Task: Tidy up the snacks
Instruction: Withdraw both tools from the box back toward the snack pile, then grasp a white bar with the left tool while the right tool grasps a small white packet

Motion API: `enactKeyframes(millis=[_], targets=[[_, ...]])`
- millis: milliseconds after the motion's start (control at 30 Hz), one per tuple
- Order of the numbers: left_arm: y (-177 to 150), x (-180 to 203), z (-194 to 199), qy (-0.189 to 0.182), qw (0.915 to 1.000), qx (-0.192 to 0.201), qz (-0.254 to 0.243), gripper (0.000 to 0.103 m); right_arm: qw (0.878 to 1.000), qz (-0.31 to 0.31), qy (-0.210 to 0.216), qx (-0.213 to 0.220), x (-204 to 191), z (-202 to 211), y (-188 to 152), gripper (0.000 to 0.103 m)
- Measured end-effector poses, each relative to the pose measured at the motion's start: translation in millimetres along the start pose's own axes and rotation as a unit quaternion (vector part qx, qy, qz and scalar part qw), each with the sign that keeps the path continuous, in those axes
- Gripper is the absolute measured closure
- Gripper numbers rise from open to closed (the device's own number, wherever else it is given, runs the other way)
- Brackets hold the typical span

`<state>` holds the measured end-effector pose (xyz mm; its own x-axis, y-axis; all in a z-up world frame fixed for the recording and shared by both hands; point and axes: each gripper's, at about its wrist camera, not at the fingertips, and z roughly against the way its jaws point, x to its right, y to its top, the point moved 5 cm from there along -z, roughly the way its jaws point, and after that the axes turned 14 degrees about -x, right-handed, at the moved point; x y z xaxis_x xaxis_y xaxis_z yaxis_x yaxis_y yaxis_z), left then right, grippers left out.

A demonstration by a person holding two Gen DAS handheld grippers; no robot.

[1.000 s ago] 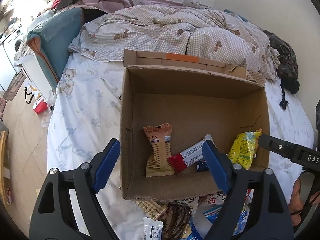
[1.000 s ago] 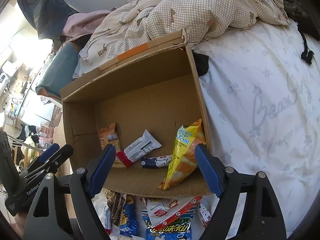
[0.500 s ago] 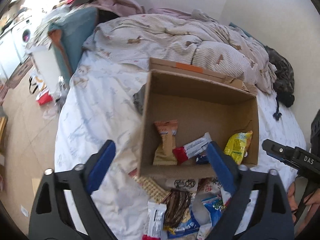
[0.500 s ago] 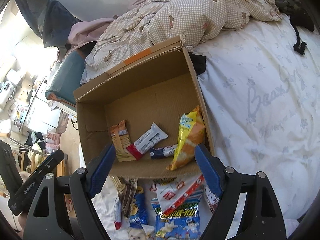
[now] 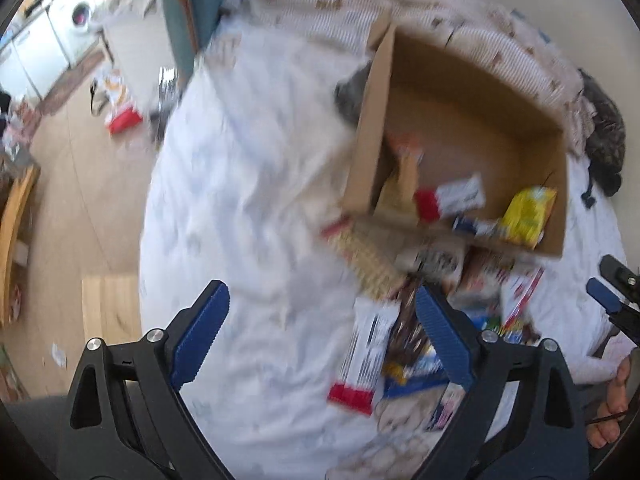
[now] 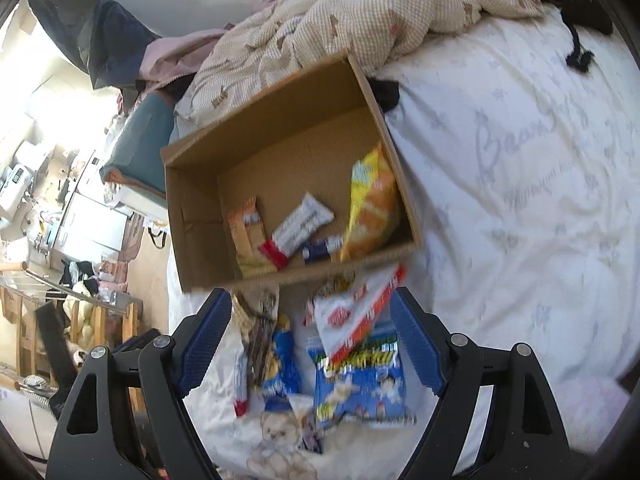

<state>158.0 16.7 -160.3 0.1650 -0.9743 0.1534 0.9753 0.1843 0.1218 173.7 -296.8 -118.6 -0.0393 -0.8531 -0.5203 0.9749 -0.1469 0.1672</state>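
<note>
Two wide-spread hand-held grippers (image 5: 320,336) (image 6: 310,340) above crinkly foil packets (image 6: 360,376), rectangular cardboard box (image 6: 200,216).

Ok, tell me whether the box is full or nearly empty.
Nearly empty: the box holds four snacks by its near wall, including a yellow bag; most of its floor is bare.

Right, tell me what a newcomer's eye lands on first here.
The open brown cardboard box on the white bedsheet, with a tall yellow-orange snack bag leaning in its right corner. Next, the loose pile of snack packets in front of it, led by a blue popcorn bag between the open right gripper's fingers.
</note>
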Motion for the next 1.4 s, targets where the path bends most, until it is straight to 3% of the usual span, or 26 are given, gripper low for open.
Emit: enactKeyframes(millis=[67, 133, 300, 433, 600, 633, 767, 867, 1000, 1133, 1267, 1400], targets=[[-8, 2, -17, -0.014, 0.9993, -0.035, -0.002, 0.031, 1.000, -0.005, 0.002, -0.009, 4, -2, -11, 0.019], [-15, 9, -37, -0.021, 0.9975, -0.066, -0.009, 0.039, 1.000, -0.012, 0.006, -0.016, 8, -3, -20, 0.019], [-30, 29, -81, -0.014, 0.9904, -0.132, -0.040, 0.049, 1.000, -0.013, -0.003, -0.022, 16, -3, -31, 0.019], [-32, 33, -99, 0.001, 0.9890, -0.141, -0.044, 0.050, 1.000, -0.010, -0.015, -0.015, 22, 2, -35, 0.019], [-33, 34, -111, -0.011, 0.9877, -0.151, -0.038, 0.070, 1.000, -0.009, -0.022, -0.020, 25, 0, -37, 0.019], [-34, 34, -111, -0.010, 0.9876, -0.151, -0.040, 0.076, 1.000, -0.010, -0.020, -0.020, 24, 0, -36, 0.019], [-33, 32, -98, 0.020, 0.9896, -0.133, -0.051, 0.076, 1.000, -0.004, -0.015, -0.026, 19, -3, -35, 0.019], [-33, 27, -73, 0.013, 0.9937, -0.106, -0.034, 0.076, 0.999, 0.010, -0.009, -0.041, 10, -8, -42, 0.019], [-43, 22, -29, 0.010, 0.9980, -0.057, -0.023, 0.076, 0.996, 0.015, 0.007, -0.090, 1, -29, -65, 0.020], [-51, 10, -13, -0.005, 0.9989, -0.048, -0.002, 0.076, 0.989, 0.005, 0.018, -0.147, -5, -56, -94, 0.029], [-50, 11, -10, -0.009, 0.9990, -0.043, 0.001, 0.076, 0.981, 0.003, 0.004, -0.194, -11, -84, -117, 0.035], [-47, 13, -4, -0.015, 0.9993, -0.033, 0.005, 0.076, 0.977, 0.014, -0.031, -0.212, -16, -105, -124, 0.040]])
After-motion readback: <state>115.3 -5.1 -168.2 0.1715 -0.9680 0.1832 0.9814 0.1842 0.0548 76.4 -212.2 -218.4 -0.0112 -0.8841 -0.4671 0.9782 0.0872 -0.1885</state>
